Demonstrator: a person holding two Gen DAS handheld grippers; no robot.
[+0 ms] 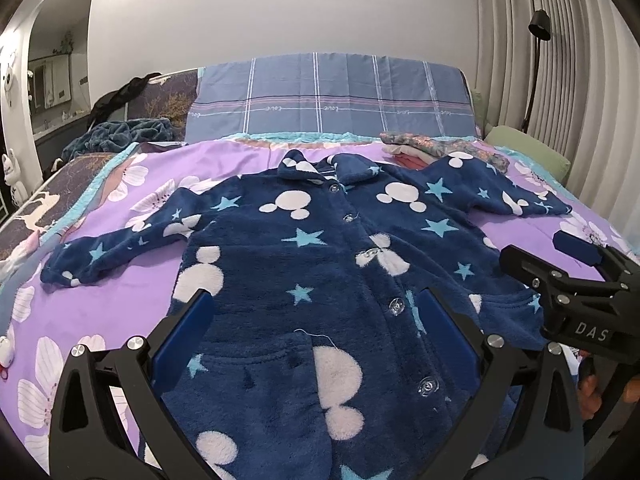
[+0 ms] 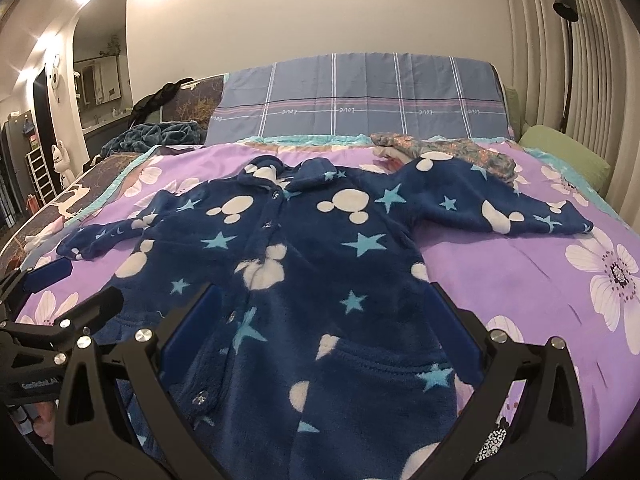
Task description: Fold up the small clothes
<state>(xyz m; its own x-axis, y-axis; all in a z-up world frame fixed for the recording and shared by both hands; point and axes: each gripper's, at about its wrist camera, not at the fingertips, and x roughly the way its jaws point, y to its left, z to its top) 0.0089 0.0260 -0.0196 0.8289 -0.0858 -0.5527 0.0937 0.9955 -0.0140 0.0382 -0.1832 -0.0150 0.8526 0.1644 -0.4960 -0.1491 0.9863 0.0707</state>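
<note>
A small navy fleece jacket [image 1: 320,248] with white mouse heads and light blue stars lies flat and buttoned on the purple flowered bedspread [image 1: 120,304], sleeves spread to both sides. It also shows in the right wrist view [image 2: 320,264]. My left gripper [image 1: 316,320] is open, hovering over the jacket's lower front. My right gripper [image 2: 324,316] is open over the lower right half of the jacket. The right gripper also shows in the left wrist view [image 1: 560,260], and the left gripper shows in the right wrist view [image 2: 64,288].
A stack of folded clothes [image 1: 440,148] lies behind the jacket's right sleeve. A blue plaid pillow [image 1: 332,96] stands at the headboard. A green cushion [image 1: 528,152] sits at the right, a teal blanket [image 1: 120,132] at the left. A floor lamp [image 1: 538,64] stands by the curtains.
</note>
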